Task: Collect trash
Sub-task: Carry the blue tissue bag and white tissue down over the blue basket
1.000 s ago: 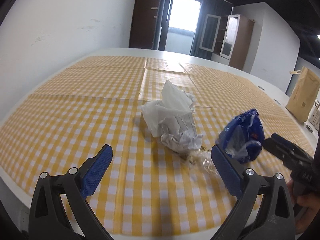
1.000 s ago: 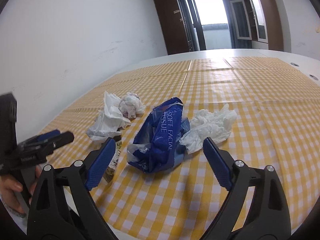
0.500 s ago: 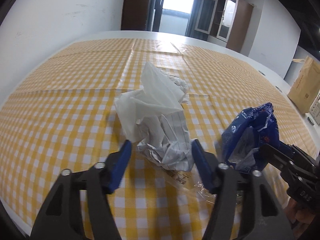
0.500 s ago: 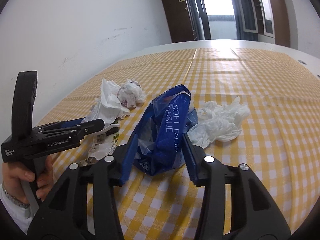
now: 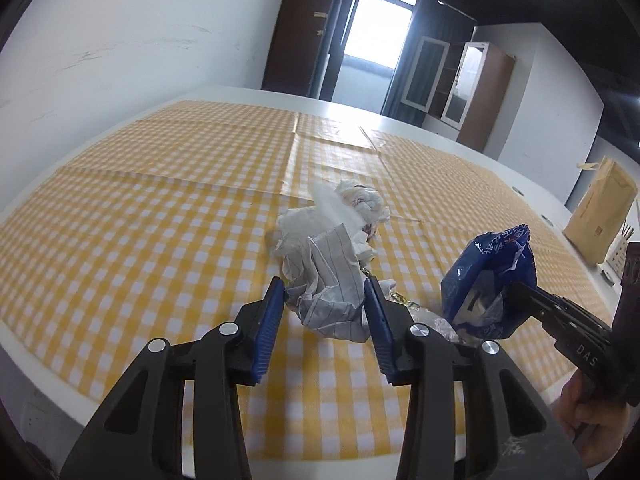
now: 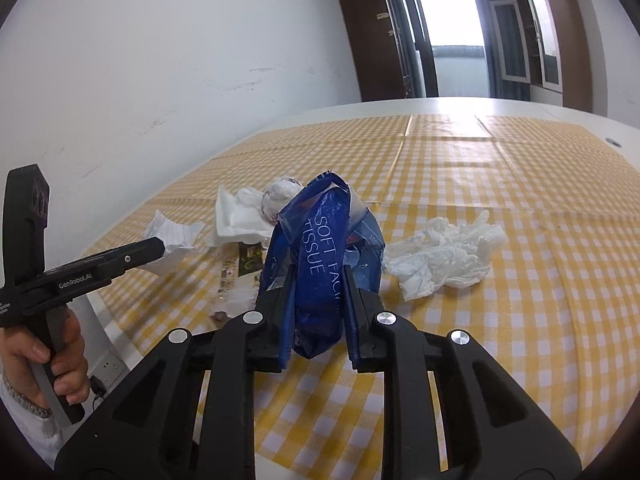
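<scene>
Left wrist view: the left gripper (image 5: 325, 300) has its blue-padded jaws pinching a crumpled sheet of lined paper (image 5: 328, 280), white with thin ruled lines, creased into a loose wad that stands up between the pads at the near side of the table. Just behind it lies a white plastic bag (image 5: 320, 216), and behind that a balled tissue (image 5: 362, 198) with faint reddish print. To the right, the blue tissue wrapper (image 5: 490, 280) stands upright, glossy, its torn top edge open and pale inside; the right gripper (image 5: 516, 294) grips it from the right. A crinkled clear wrapper (image 5: 420, 312) lies flat between the paper and the blue wrapper. All rest on a yellow-and-white checked tablecloth (image 5: 160, 216). A brown paper bag (image 5: 600, 216) stands far right.

In the right wrist view, the right gripper's jaws are pressed in on the blue wrapper (image 6: 320, 256), which is squeezed narrow and bears white lettering "SOFT FACIAL TISSUE". Just right of it a crumpled white tissue (image 6: 444, 256) lies spread on the cloth, apart from the gripper. At left, the person's left hand (image 6: 52, 360) clasps the left gripper's handle.
</scene>
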